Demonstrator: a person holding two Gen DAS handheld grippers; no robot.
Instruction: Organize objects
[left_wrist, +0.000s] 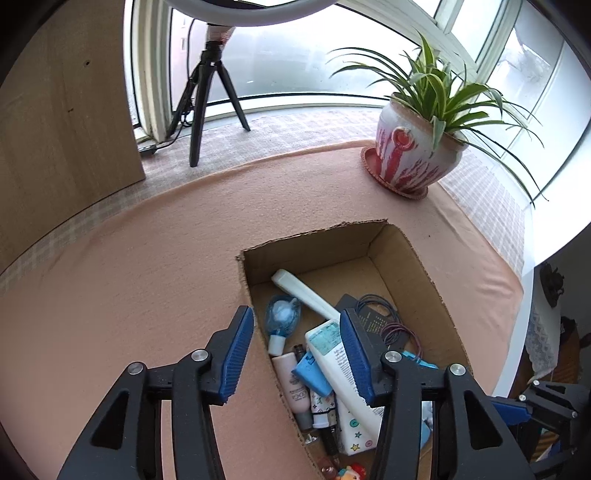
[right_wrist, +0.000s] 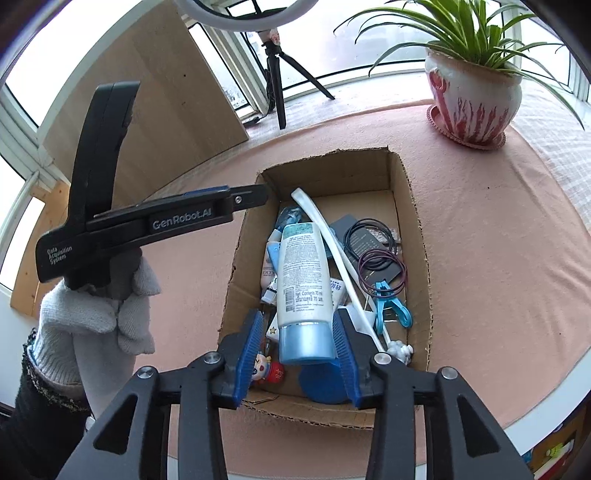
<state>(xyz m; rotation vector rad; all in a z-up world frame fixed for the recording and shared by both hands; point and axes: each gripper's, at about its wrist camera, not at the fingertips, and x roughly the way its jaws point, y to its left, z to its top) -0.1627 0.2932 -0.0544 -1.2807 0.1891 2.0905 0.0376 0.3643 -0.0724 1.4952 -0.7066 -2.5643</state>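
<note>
An open cardboard box (left_wrist: 314, 236) (right_wrist: 325, 155) sits on the pink cloth and holds several small items. On top lies a white tube with a blue cap (right_wrist: 303, 266) (left_wrist: 325, 338). Beside it are a long white handle (right_wrist: 332, 236), hair ties (right_wrist: 369, 236), a blue clip (right_wrist: 391, 314) and a small fan (left_wrist: 282, 314). My right gripper (right_wrist: 298, 354) is open above the box's near end, its fingers either side of the tube's cap with a gap on the left. My left gripper (left_wrist: 297, 350) (right_wrist: 255, 195) is open and empty, straddling the box's left wall.
A potted spider plant (left_wrist: 410, 155) (right_wrist: 472, 99) stands on a saucer behind the box to the right. A black tripod (left_wrist: 207, 96) and a wooden board (left_wrist: 55, 129) stand at the back left by the window. The table edge (right_wrist: 535, 417) runs close on the right.
</note>
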